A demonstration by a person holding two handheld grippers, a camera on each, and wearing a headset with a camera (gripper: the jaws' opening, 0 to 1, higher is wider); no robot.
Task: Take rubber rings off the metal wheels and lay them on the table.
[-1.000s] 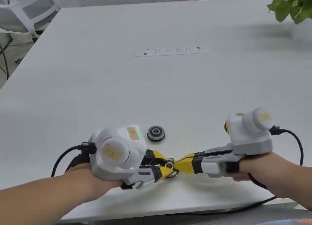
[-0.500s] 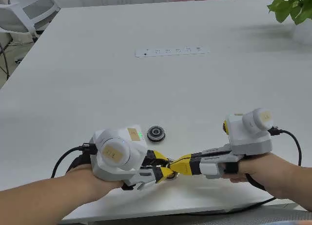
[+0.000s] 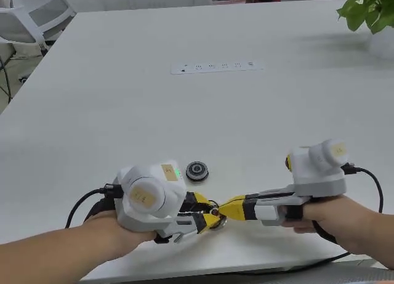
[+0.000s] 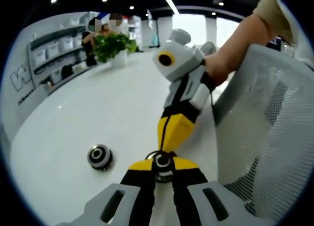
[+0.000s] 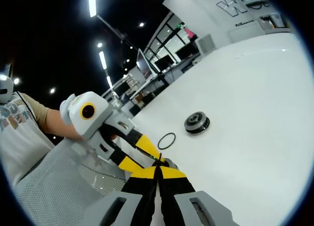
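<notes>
Metal wheel (image 4: 162, 162) clamped in left gripper (image 3: 208, 219) (right gripper (image 5: 158, 166) closed, touching).

Head view is bright, with even diffuse light over the white table (image 3: 123, 99); only a soft shadow lies on the table beside the plant (image 3: 369, 10). Both gripper views bend hard at the edges. Table surface washes out. Ceiling strip lights (image 5: 91, 3) glare above the table against a dark ceiling.

The table (image 3: 123, 99) looks smooth and matt, the held wheel (image 4: 162, 162) metallic, the loose ring (image 5: 166, 140) rubber.
</notes>
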